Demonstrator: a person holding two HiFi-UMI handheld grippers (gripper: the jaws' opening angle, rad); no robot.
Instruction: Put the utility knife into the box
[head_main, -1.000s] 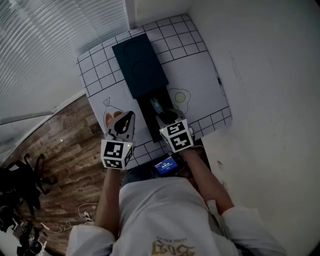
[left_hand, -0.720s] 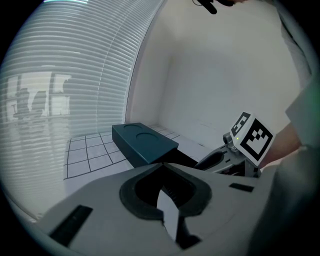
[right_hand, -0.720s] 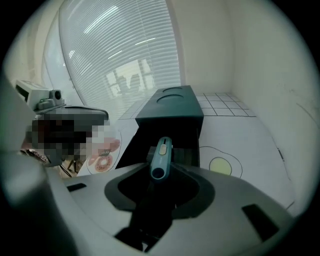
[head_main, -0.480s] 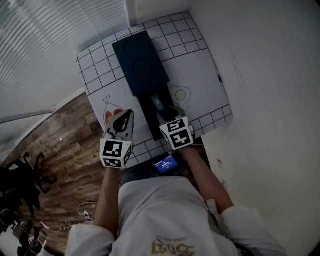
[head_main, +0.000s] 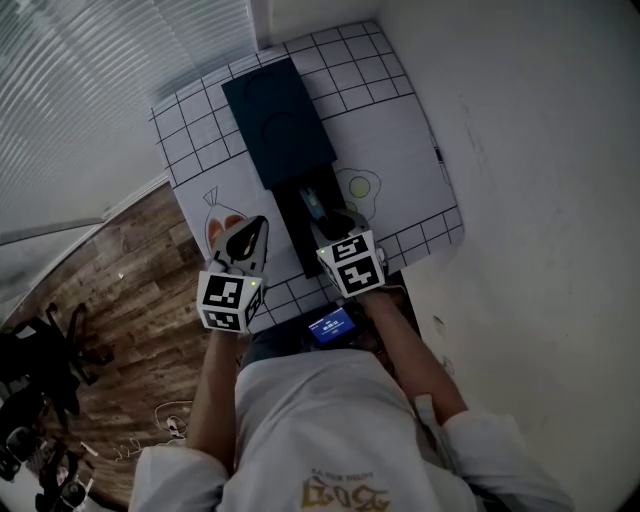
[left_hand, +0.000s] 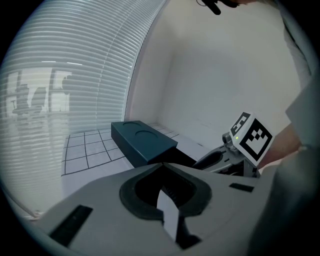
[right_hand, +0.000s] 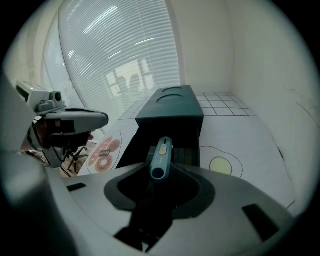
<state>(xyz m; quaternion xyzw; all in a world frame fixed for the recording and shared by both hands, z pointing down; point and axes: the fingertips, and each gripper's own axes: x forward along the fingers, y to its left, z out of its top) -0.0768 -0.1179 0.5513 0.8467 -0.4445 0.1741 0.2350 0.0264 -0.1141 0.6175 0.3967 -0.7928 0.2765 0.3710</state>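
A dark teal box (head_main: 280, 120) lies on the gridded white mat (head_main: 400, 140), with its black inner tray (head_main: 297, 228) slid out toward me. My right gripper (head_main: 335, 225) hangs over the near end of that tray, shut on the light blue utility knife (right_hand: 161, 157). The knife points forward and slightly up, toward the box (right_hand: 172, 107). To the tray's left, over the mat's near edge, my left gripper (head_main: 250, 240) is shut and holds nothing. In the left gripper view its jaws meet at the tip (left_hand: 162, 165), with the box (left_hand: 142, 140) beyond.
The mat carries a fried-egg drawing (head_main: 360, 187) right of the tray and a pink drawing (head_main: 225, 225) under the left gripper. White walls close in the right and far sides. Blinds and wooden floor (head_main: 110, 300) lie to the left. A small blue-screened device (head_main: 332, 327) sits at my waist.
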